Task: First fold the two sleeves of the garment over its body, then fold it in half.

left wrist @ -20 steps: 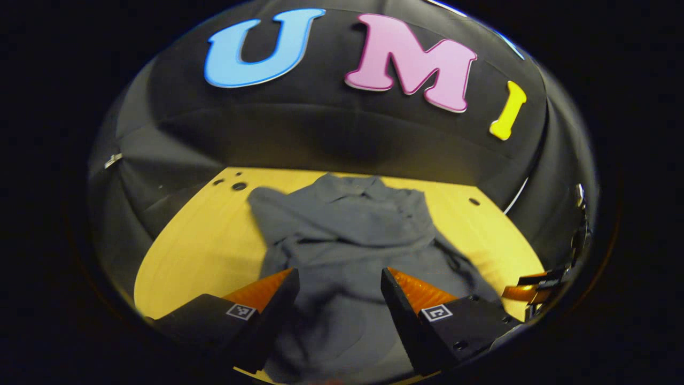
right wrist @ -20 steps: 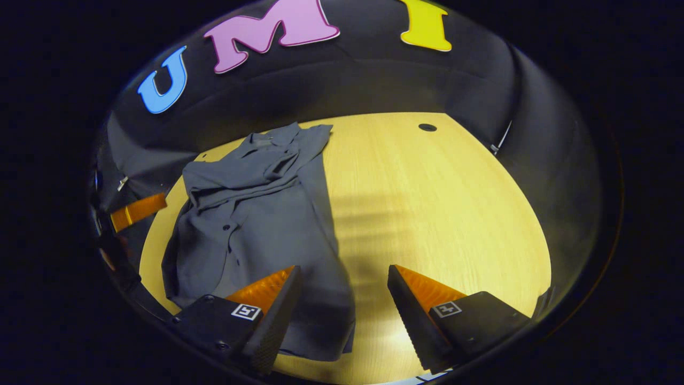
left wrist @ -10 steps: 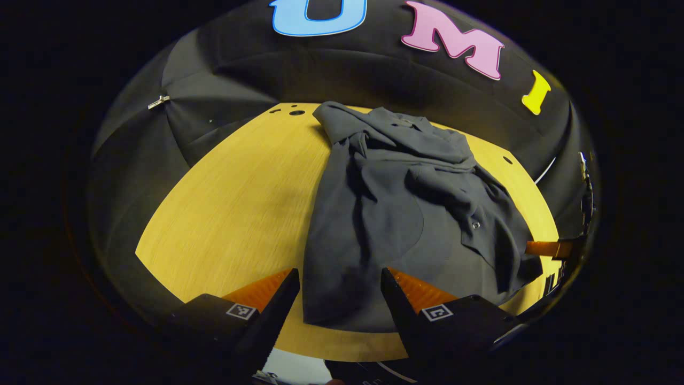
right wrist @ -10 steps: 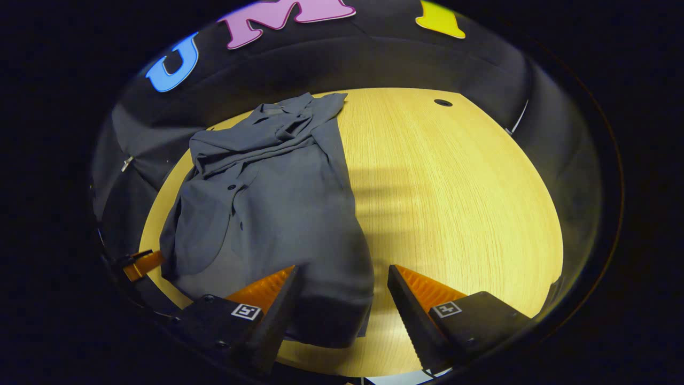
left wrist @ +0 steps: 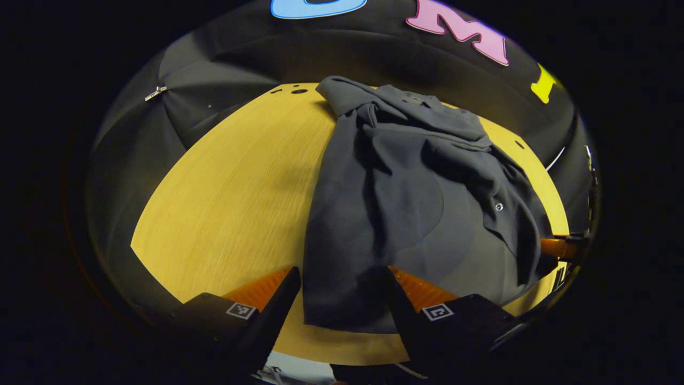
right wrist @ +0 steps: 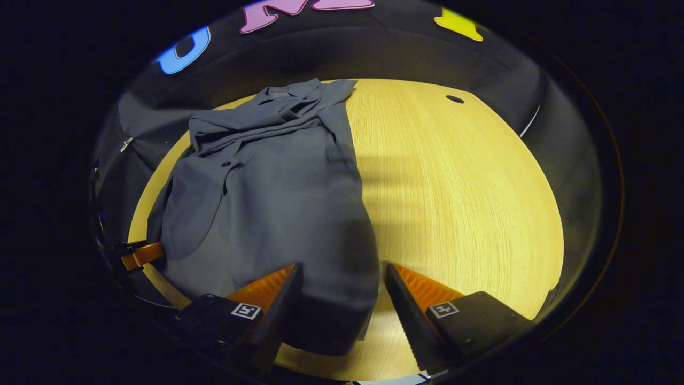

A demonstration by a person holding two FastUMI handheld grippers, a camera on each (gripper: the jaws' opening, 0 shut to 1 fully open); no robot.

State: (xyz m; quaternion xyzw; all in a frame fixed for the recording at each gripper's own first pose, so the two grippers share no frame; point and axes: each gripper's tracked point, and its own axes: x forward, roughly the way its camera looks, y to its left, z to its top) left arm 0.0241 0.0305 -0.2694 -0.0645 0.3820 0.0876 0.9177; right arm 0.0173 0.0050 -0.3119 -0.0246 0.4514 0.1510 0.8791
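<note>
Both sleeves lie over the shirt (left wrist: 395, 214). Left gripper (left wrist: 340, 299) and right gripper (right wrist: 342, 294), jaws released, should pinch hem corners, then lift toward 12 o'clock.

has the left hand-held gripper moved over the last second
Yes. The left hand-held gripper has pulled back toward the near edge of the table: the shirt and the table's far holes now sit farther up its view, and the near hem lies between its open fingers.
</note>
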